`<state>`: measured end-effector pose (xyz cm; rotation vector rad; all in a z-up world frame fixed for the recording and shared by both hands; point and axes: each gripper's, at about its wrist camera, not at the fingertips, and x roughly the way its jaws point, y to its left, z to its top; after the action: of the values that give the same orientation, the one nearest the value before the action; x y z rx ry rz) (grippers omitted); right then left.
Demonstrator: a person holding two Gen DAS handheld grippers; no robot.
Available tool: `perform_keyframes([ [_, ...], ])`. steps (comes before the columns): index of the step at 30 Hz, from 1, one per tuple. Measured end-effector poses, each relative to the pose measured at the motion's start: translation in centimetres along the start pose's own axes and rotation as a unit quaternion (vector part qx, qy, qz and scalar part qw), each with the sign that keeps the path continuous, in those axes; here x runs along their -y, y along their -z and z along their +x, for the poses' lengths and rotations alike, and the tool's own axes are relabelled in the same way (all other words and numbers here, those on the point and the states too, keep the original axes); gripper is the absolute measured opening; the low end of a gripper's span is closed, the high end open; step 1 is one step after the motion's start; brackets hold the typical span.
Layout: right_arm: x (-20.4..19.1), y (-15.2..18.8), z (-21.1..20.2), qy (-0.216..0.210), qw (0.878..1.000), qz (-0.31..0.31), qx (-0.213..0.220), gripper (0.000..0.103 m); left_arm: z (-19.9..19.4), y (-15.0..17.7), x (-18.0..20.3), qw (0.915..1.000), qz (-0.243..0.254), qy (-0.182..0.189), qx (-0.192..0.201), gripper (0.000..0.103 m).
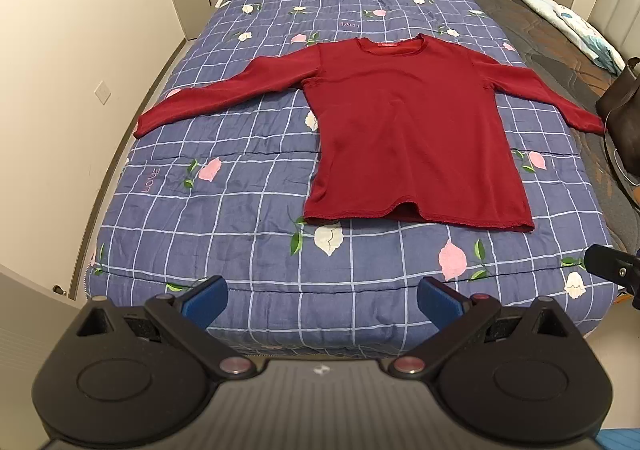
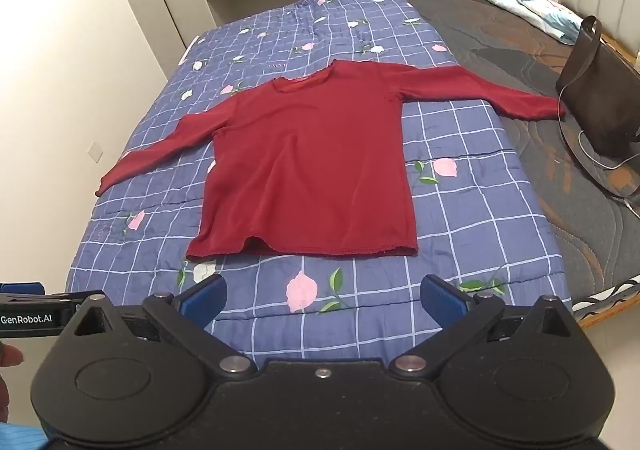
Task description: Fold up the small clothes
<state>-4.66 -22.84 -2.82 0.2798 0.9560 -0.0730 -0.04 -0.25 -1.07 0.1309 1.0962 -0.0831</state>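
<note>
A dark red long-sleeved top (image 1: pixel 408 129) (image 2: pixel 312 161) lies flat on a blue checked quilt (image 1: pixel 248 209) (image 2: pixel 460 185), both sleeves spread out, neckline at the far side, hem toward me. My left gripper (image 1: pixel 322 304) hovers over the quilt's near edge, short of the hem, open with nothing between its blue pads. My right gripper (image 2: pixel 323 304) also hangs just short of the hem, open and empty. The right gripper's tip (image 1: pixel 612 268) shows at the right edge of the left wrist view. The left gripper's side (image 2: pixel 28 314) shows at the left edge of the right wrist view.
A brown bag (image 2: pixel 600 97) (image 1: pixel 624 121) with a white cable stands on the dark mattress (image 2: pixel 520 49) beside the right sleeve's cuff. A pale pillow (image 2: pixel 528 9) lies at the far right. A wall (image 1: pixel 80 49) runs close along the bed's left side.
</note>
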Motion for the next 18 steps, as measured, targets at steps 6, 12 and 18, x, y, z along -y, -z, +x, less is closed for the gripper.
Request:
perform_keyframes([
  [6, -0.07, -0.08, 0.29, -0.001, 1.000, 0.000, -0.003, 0.103, 0.26, -0.20, -0.18, 1.0000, -0.001, -0.004, -0.001, 0.103],
  [12, -0.11, -0.05, 0.61, -0.001, 1.000, 0.000, -0.007, 0.103, 0.52, -0.34, -0.44, 0.9999, -0.006, -0.010, -0.004, 0.103],
  [18, -0.07, -0.16, 0.70, 0.000, 1.000, 0.000, -0.008, 0.103, 0.73, -0.38, -0.57, 0.9999, -0.008, -0.009, -0.008, 0.103],
])
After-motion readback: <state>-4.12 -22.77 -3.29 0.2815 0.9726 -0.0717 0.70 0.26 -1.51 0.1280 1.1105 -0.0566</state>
